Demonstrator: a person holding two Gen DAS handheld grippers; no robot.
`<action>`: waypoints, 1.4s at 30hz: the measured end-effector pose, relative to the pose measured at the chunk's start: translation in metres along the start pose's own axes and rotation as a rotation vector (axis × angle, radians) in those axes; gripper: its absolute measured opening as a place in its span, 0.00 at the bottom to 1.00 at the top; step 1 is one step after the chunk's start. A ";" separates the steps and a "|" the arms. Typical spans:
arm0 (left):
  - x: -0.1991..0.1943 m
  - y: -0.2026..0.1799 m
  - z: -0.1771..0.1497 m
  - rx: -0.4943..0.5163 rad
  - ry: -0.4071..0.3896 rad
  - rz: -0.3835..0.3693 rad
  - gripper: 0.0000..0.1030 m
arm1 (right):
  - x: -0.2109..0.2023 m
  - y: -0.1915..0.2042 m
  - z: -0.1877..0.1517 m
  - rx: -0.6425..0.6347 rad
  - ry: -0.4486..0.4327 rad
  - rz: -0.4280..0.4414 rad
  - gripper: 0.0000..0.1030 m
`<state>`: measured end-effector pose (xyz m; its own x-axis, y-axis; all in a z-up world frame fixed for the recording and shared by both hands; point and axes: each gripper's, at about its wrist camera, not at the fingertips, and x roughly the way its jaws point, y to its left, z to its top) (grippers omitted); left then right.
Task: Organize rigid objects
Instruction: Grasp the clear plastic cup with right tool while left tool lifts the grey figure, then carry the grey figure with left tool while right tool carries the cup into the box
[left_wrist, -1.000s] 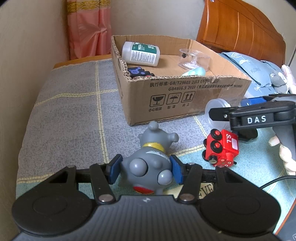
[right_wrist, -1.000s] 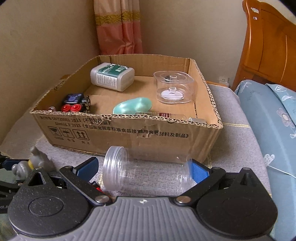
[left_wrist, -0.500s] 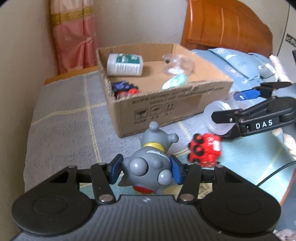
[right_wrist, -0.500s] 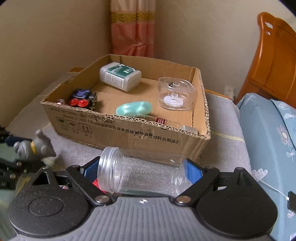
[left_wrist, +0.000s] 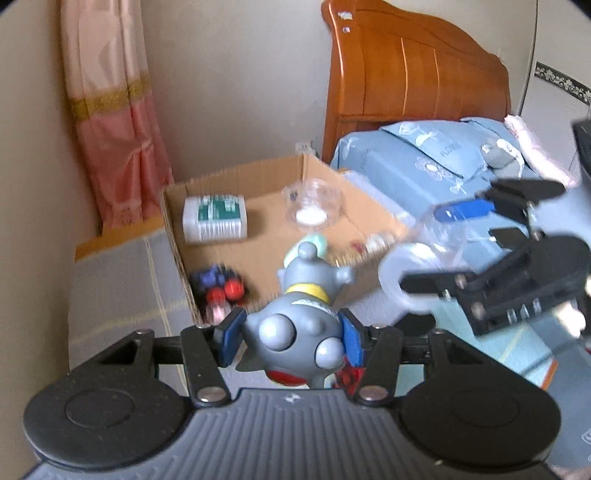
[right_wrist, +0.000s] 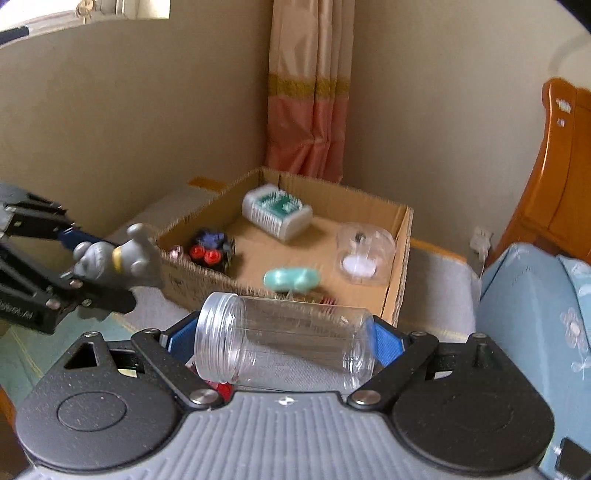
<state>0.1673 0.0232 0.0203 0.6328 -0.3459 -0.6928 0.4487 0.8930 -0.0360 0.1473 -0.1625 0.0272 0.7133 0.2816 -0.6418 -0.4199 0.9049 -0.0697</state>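
Both wrist cams look down at an angle, fairly close to the cardboard box (left_wrist: 258, 236) (right_wrist: 399, 258); each catches the other gripper at frame edge.

In the open brown cardboard box (right_wrist: 397, 254), the white rectangular bottle (right_wrist: 277, 214) lies at the back, the clear domed plastic container (right_wrist: 364, 254) to its right, the dark toy car (right_wrist: 212, 251) front left (against the near wall), and the mint oval piece (right_wrist: 291, 278) between them.
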 end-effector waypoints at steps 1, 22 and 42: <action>0.003 0.002 0.007 -0.003 -0.006 0.009 0.52 | -0.001 -0.002 0.002 0.000 -0.006 -0.001 0.92; 0.033 0.018 0.024 -0.057 -0.081 0.093 0.89 | 0.020 -0.015 0.033 -0.017 -0.012 -0.003 0.92; 0.000 0.029 -0.005 -0.152 -0.122 0.124 0.90 | 0.131 -0.011 0.117 -0.300 0.038 0.028 1.00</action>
<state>0.1769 0.0512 0.0158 0.7530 -0.2551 -0.6066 0.2685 0.9607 -0.0706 0.3110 -0.0979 0.0331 0.6802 0.2882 -0.6740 -0.5902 0.7607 -0.2703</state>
